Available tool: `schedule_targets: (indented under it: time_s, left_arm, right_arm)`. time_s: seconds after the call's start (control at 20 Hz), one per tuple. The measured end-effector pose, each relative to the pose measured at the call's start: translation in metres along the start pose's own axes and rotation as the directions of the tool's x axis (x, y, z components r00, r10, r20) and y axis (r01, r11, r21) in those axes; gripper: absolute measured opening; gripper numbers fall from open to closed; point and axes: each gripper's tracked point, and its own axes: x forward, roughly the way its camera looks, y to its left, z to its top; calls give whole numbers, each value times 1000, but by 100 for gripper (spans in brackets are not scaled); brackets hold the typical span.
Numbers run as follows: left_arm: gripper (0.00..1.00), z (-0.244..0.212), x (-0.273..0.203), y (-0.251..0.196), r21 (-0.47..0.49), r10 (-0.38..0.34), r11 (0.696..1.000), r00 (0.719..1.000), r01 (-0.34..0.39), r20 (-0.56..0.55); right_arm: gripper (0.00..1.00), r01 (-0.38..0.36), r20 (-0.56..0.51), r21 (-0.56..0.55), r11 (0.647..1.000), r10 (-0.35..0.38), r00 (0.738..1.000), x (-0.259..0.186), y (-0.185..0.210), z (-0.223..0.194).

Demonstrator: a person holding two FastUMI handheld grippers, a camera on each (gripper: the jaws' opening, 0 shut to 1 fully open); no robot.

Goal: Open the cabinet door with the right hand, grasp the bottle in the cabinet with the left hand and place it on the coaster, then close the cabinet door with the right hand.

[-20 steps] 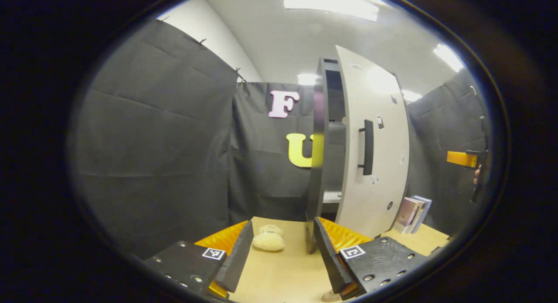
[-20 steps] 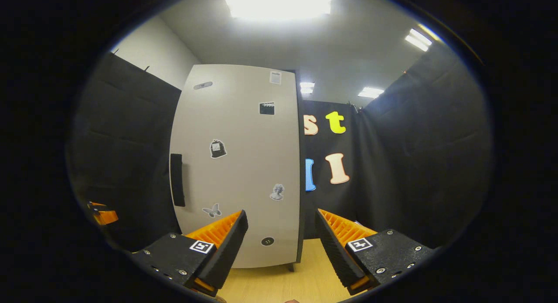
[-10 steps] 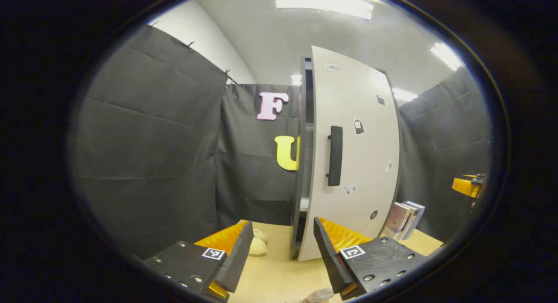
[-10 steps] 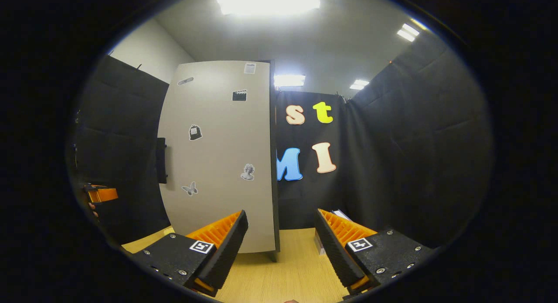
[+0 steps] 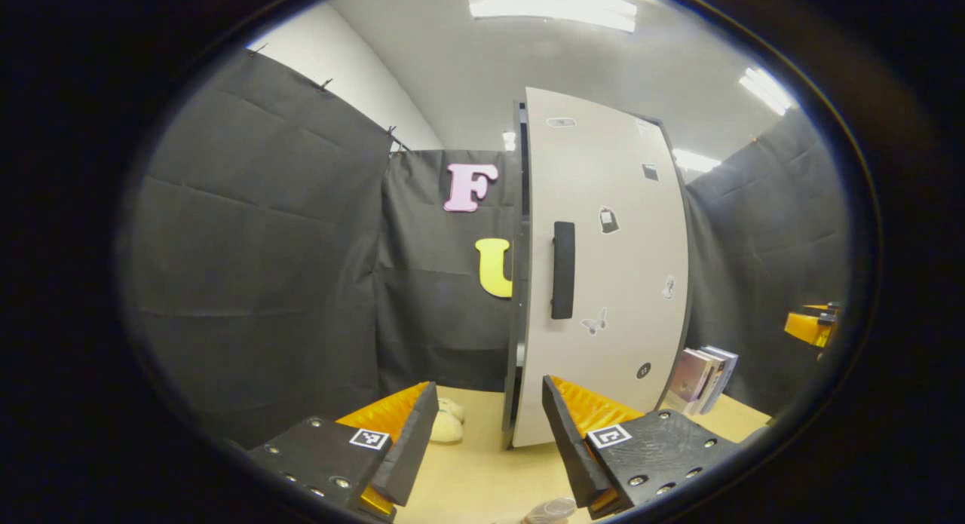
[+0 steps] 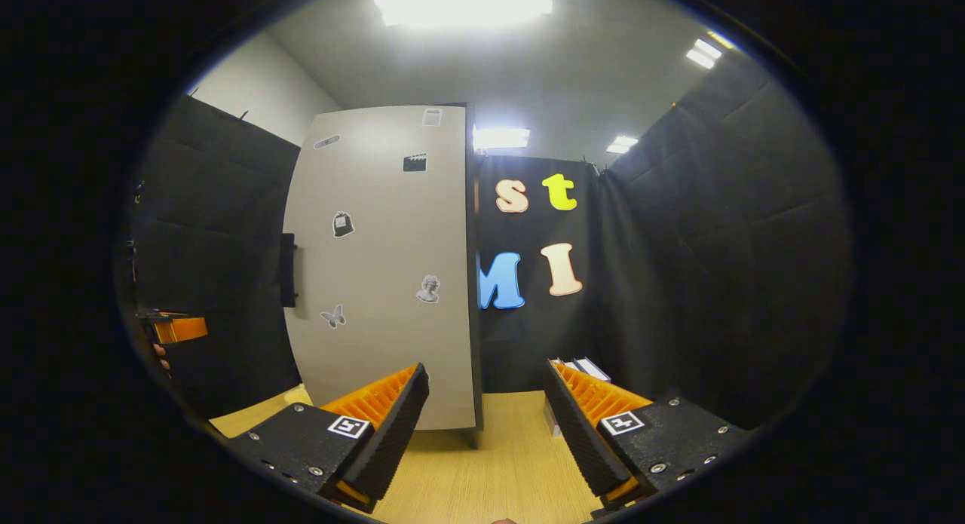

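At twelve o'clock in the left gripper view, the door (image 5: 603,268) stands nearly flush on the cabinet (image 5: 519,283), its handle (image 5: 562,270) upright. The bottle (image 5: 550,510) stands at six o'clock by our left hand-held gripper (image 5: 486,441), released and empty; we cannot see the coaster. Our right hand-held gripper (image 6: 486,426), also released, hangs apart from the door. To seat it, we judge a flat push near the handle edge best.
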Motion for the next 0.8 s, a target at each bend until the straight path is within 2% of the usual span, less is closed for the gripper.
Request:
schedule_targets:
  time_s: [0.45, 0.5, 0.6, 0.65, 0.8]
  left_arm:
    - [74, 1, -5, 5, 30, 4, 1000, 1000, -4, 8]
    - [85, 1, -5, 5, 31, 5, 1000, 1000, -5, 9]
    - [77, 2, -5, 6, 31, 7, 999, 1000, -7, 13]
    - [80, 2, -5, 7, 32, 9, 999, 1000, -9, 13]
    - [80, 2, -4, 7, 33, 11, 999, 1000, -12, 13]
  right_arm:
    - [95, 16, -1, 1, 1000, -16, 1000, -2, 4, -4]
    - [95, 16, -3, 3, 1000, -16, 1000, -1, 5, -5]
    - [95, 15, -11, 4, 1000, -15, 1000, -1, 7, -8]
    - [95, 17, -13, 2, 1000, -17, 1000, -1, 7, -8]
    - [95, 28, -1, -4, 1000, -28, 1000, -3, 8, -5]
